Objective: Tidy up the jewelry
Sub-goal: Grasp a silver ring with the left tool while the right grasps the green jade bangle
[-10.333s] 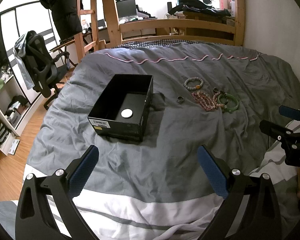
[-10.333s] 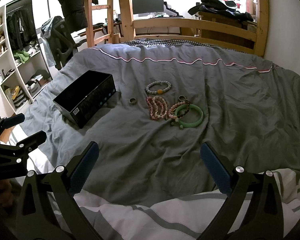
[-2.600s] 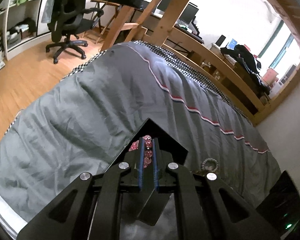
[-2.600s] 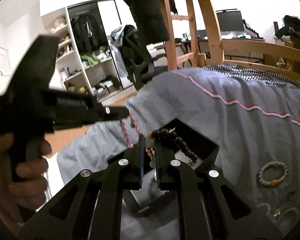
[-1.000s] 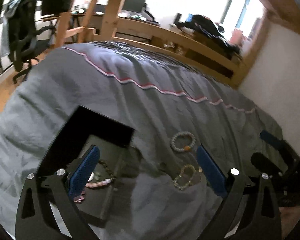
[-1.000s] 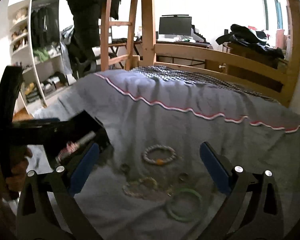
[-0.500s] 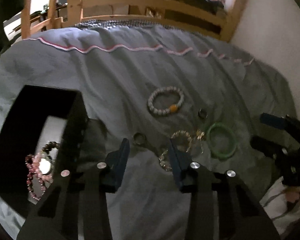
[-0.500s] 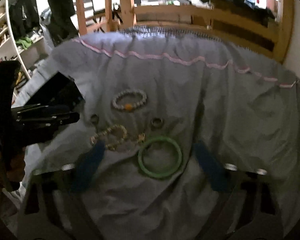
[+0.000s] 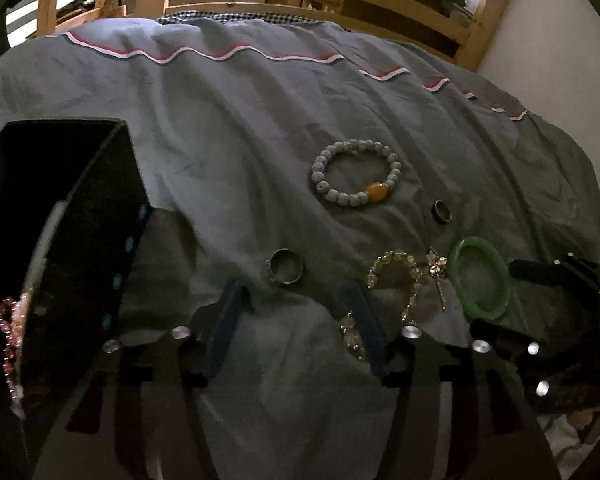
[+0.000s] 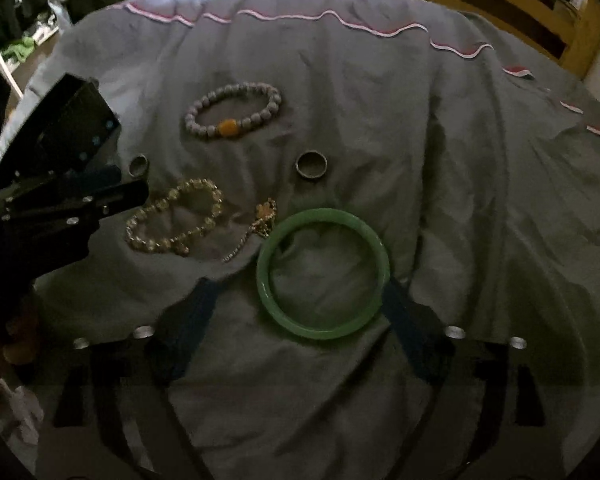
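On the grey bed cover [image 10: 460,160] lies the jewelry that is left. In the right wrist view, the green bangle [image 10: 324,272] lies flat in the lower middle of the frame, right in front of the right hand-held gripper [image 10: 300,320]. Its two blue fingers [image 10: 196,312] are spread wide, one at each side of the bangle, and they pinch nothing. They have just been opening a bit more. The bangle is round, so it has no long side; the fingers only need to go around its rim.

In the left wrist view, the left hand-held gripper [image 9: 296,320] is half open and holds nothing. Its jaws have also just opened a little. A dark ring [image 9: 286,266] lies just above its tips, in the middle of the frame, and the clear bead bracelet [image 9: 396,280] touches its right finger. The black box [image 9: 80,220] stands at the left edge of that frame, with pink beads [image 9: 10,320] already inside.

The right hand looks closest to the bangle and the left hand to the ring.
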The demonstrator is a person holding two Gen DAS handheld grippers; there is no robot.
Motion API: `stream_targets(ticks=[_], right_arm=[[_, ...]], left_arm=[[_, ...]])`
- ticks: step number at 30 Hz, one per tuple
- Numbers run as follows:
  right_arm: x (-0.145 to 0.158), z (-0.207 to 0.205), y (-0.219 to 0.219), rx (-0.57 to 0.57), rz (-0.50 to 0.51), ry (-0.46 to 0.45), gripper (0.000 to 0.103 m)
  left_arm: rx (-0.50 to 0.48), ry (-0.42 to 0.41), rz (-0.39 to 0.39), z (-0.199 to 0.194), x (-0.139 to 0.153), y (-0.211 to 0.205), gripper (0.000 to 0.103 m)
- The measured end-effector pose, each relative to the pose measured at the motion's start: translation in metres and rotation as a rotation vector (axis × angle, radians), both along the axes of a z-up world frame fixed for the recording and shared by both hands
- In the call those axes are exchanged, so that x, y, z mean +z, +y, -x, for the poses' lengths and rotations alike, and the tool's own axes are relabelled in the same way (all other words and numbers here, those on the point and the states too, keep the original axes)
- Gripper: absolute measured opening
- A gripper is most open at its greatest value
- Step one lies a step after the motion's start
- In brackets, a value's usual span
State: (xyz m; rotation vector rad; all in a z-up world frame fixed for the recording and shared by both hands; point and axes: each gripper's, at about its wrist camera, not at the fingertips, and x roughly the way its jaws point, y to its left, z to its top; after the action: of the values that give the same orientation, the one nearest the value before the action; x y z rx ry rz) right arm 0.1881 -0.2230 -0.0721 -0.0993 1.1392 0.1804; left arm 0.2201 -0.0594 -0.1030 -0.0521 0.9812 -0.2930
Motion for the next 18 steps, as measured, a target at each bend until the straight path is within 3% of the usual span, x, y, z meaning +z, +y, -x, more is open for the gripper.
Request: stream_targets(ticks=[6, 8, 11, 18], right_arm=[[-0.004, -0.001, -0.015, -0.081, -0.028, 0.02, 0.084], [-0.005, 0.0, -0.016, -0.081, -0.031, 0.027, 0.083], [-0.008, -0.001, -0.013, -0.065, -0.005, 0.035, 0.071], [-0.003, 0.006, -0.011, -0.065, -0.022, 0.006, 0.069]], left_arm=[[0.017, -0.033, 0.015, -0.005, -0.001, 0.001, 0.052], [0.021, -0.026, 0.026, -0.007, -0.004, 0.003, 0.036], [0.017, -0.006, 0.052, -0.009, -0.006, 0.005, 0.021], [0.023, -0.002, 0.069, -0.009, -0.003, 0.005, 0.019]])
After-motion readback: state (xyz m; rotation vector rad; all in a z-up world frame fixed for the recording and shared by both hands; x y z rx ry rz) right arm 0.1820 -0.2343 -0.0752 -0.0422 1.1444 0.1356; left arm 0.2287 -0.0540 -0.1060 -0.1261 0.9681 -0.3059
